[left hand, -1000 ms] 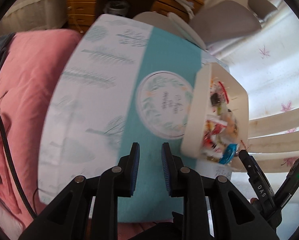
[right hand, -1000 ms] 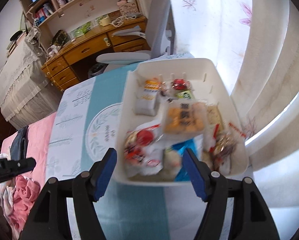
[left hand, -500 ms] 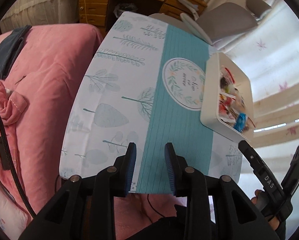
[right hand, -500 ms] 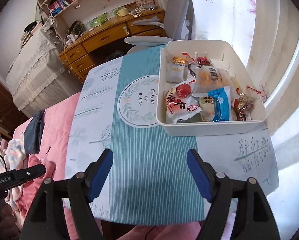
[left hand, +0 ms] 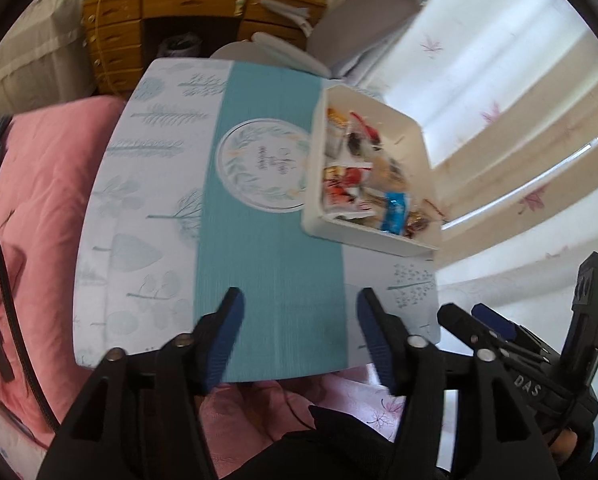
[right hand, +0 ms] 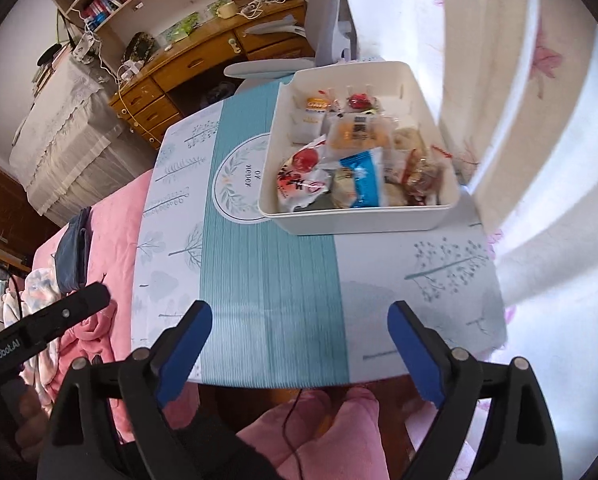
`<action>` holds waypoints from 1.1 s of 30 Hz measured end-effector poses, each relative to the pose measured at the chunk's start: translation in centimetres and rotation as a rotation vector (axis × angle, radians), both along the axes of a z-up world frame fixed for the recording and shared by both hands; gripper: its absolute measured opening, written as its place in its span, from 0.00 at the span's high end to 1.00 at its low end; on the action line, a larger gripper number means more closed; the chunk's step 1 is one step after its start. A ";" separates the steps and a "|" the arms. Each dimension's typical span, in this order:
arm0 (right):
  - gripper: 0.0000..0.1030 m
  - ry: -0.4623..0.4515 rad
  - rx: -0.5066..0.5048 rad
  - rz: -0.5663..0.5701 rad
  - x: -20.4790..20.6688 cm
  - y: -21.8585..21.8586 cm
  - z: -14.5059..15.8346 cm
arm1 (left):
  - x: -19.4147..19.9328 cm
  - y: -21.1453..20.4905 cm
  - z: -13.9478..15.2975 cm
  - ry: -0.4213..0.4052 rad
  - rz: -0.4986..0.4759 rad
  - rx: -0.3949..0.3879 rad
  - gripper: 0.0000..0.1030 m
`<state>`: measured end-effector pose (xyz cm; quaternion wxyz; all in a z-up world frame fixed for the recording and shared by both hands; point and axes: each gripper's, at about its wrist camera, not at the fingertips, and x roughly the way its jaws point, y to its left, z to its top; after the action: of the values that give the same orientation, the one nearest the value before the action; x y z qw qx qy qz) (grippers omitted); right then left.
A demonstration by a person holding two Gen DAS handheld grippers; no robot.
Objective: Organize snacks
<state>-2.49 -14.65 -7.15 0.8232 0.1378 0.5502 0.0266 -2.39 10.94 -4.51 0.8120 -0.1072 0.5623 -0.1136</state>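
A white plastic bin stands at the far right of the small table, filled with several wrapped snacks: a red and white packet, a blue packet, an orange cake pack. My left gripper hangs above the table's near edge, its jaws opening, nothing between them. My right gripper hovers over the near edge too, jaws opening wide and empty. Both stand well back from the bin.
The table wears a white and teal cloth. Pink bedding lies to its left and below. A grey office chair and a wooden desk stand beyond. White curtains hang at the right.
Both grippers have pulled back and up from the bin toward the table's near edge. Their jaws have spread wider. The bin stays on the table.
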 end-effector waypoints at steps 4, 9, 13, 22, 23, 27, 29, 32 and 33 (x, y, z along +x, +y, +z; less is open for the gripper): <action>0.09 -0.003 0.015 -0.001 -0.6 -1.0 1.9 | 0.3 -1.8 1.7 -0.034 -0.002 0.019 0.34; 0.03 0.004 0.056 0.008 -1.0 -1.5 3.9 | 0.4 -3.5 3.3 -0.068 -0.007 0.063 0.15; 0.02 -0.011 0.018 0.013 -1.1 -1.1 5.1 | 0.1 -3.9 4.5 -0.090 0.000 0.127 0.11; 0.00 -0.064 -0.012 0.078 -0.7 1.5 5.6 | -0.7 -2.4 5.4 -0.148 0.089 0.161 0.01; 0.00 -0.071 -0.015 0.086 -0.8 1.8 5.4 | -0.7 -2.3 5.1 -0.143 0.097 0.163 0.01; 0.00 -0.055 -0.003 0.090 -0.5 2.1 4.7 | -0.7 -2.3 4.7 -0.143 0.106 0.165 0.01; 0.00 -0.048 -0.003 0.083 -0.2 2.0 4.5 | -0.7 -2.4 4.8 -0.165 0.106 0.172 0.01; 0.00 -0.046 -0.002 0.085 0.3 2.0 4.4 | -0.4 -2.5 4.9 -0.190 0.107 0.184 0.01; 0.00 -0.047 -0.002 0.086 0.3 2.0 4.4 | -0.4 -2.6 5.0 -0.191 0.106 0.183 0.01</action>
<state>-2.16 -12.61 -2.71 0.8341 0.1125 0.5361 0.0648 -2.77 8.36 0.45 0.8732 -0.0510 0.4838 -0.0283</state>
